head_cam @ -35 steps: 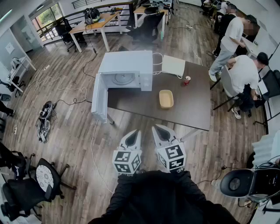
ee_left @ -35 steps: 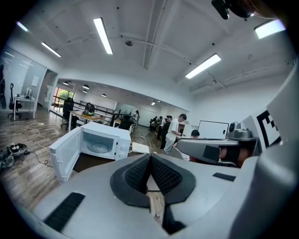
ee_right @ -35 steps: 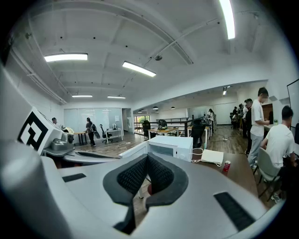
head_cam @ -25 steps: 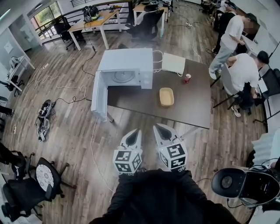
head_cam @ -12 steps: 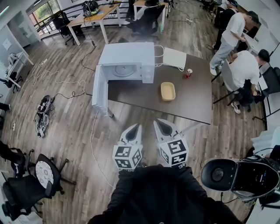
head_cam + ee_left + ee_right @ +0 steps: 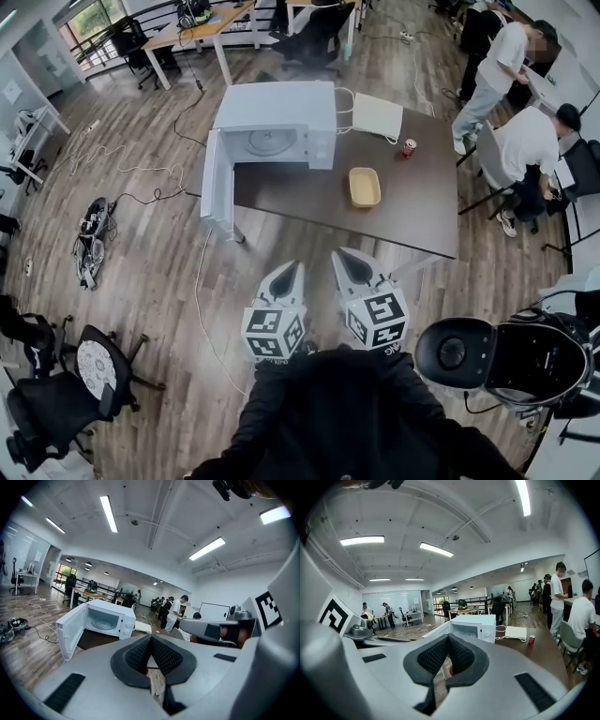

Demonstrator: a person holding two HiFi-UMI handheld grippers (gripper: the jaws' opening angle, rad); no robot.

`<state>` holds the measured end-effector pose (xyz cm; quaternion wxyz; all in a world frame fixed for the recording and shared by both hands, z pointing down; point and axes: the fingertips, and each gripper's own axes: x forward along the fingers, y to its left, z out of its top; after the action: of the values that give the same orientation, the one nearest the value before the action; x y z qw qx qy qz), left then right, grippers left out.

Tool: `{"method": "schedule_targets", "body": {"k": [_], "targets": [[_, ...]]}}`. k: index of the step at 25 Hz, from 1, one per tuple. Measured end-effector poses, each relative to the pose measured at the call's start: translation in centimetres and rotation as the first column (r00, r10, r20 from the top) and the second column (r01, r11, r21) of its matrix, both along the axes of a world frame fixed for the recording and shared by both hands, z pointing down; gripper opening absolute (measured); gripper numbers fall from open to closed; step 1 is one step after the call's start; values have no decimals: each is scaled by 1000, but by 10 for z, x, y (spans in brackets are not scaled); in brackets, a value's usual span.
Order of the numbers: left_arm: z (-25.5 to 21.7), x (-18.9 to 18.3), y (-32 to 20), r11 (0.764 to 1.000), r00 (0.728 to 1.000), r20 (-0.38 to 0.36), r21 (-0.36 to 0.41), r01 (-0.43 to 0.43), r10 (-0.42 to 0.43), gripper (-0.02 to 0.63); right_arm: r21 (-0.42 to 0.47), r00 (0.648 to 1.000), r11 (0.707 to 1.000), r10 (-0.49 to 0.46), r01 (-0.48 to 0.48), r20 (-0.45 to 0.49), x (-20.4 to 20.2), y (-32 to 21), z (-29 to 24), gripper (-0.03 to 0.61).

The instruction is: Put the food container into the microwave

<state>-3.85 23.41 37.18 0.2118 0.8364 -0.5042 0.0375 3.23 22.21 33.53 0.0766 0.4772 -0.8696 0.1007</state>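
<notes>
Not started. Need to grab food container (image 6: 364,187), lying on tabletop (image 6: 417,220) right of microwave (image 6: 274,117), then load via open door. Left claw (image 6: 286,279), right claw (image 6: 351,268) pinched together, empty, well short of microwave.

one microwave (image 6: 277,127), one food container (image 6: 364,187), one can (image 6: 409,148)

open-plan office | desks (image 6: 202,30) | office chairs (image 6: 56,398) | people at desks (image 6: 530,141)
</notes>
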Motion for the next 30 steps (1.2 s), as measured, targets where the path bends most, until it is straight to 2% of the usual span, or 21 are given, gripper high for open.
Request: {"method": "schedule_targets", "body": {"k": [14, 25, 30], "targets": [[40, -34, 13, 997, 999, -27, -68, -47, 46, 33, -72, 997, 996, 58, -61, -42, -30, 15, 40, 23], [52, 0, -47, 995, 998, -26, -84, -53, 51, 33, -104, 996, 991, 76, -81, -48, 4, -42, 54, 23], [59, -10, -70, 996, 999, -15, -77, -53, 52, 32, -103, 996, 991, 80, -85, -47, -5, -64, 62, 23]]}}
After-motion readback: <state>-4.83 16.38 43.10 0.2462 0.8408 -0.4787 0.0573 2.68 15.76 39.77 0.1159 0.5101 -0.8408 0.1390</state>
